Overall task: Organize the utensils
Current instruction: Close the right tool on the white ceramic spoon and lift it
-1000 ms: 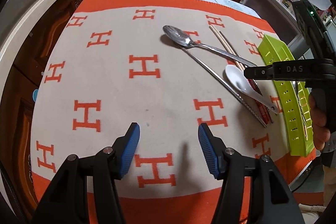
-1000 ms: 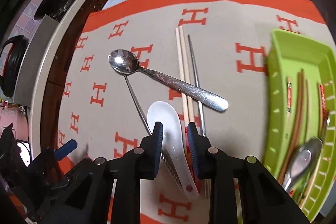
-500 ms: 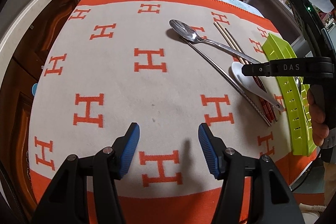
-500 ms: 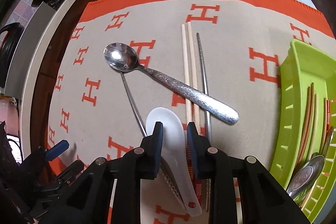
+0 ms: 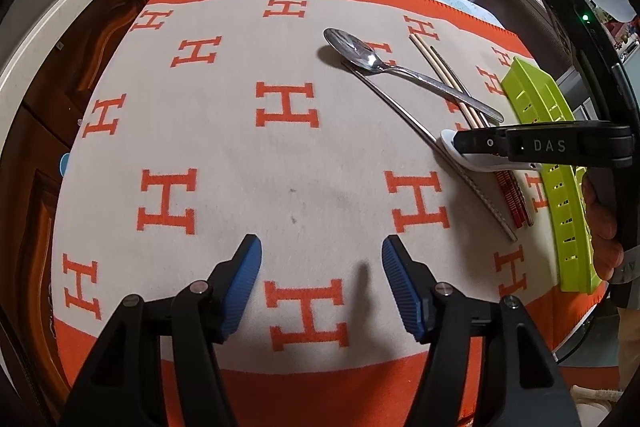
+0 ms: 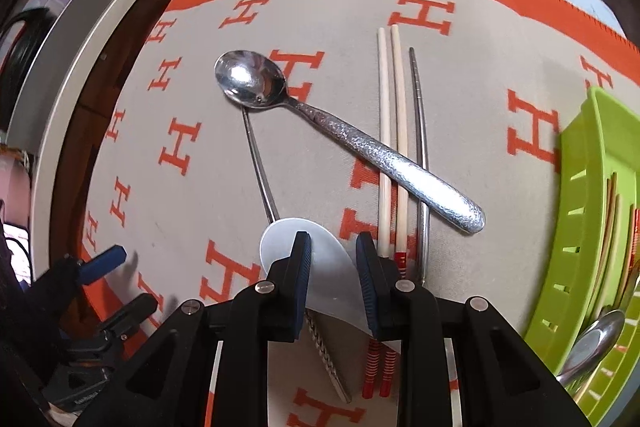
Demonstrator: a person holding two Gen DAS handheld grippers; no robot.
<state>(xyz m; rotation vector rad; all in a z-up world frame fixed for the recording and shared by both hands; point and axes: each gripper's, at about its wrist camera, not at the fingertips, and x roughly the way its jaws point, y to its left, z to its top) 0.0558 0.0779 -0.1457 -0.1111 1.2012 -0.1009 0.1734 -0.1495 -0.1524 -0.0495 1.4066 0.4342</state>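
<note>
So the right gripper (image 6: 333,267) points steeply down over the white ceramic spoon (image 6: 332,283), fingers set on either side of its bowl with a narrow gap; can't tell if the pads actually touch it. Compared to a second ago it's dropped closer, and the spoon now fills the gap. The left gripper (image 5: 322,285) hovers over bare blanket (image 5: 224,131), jaws just opened a bit wider, nothing between them. The spoon's glossy white, lying across a steel chopstick (image 6: 260,171), beside the red-tipped chopsticks (image 6: 390,147), left of the green tray (image 6: 580,227).
</note>
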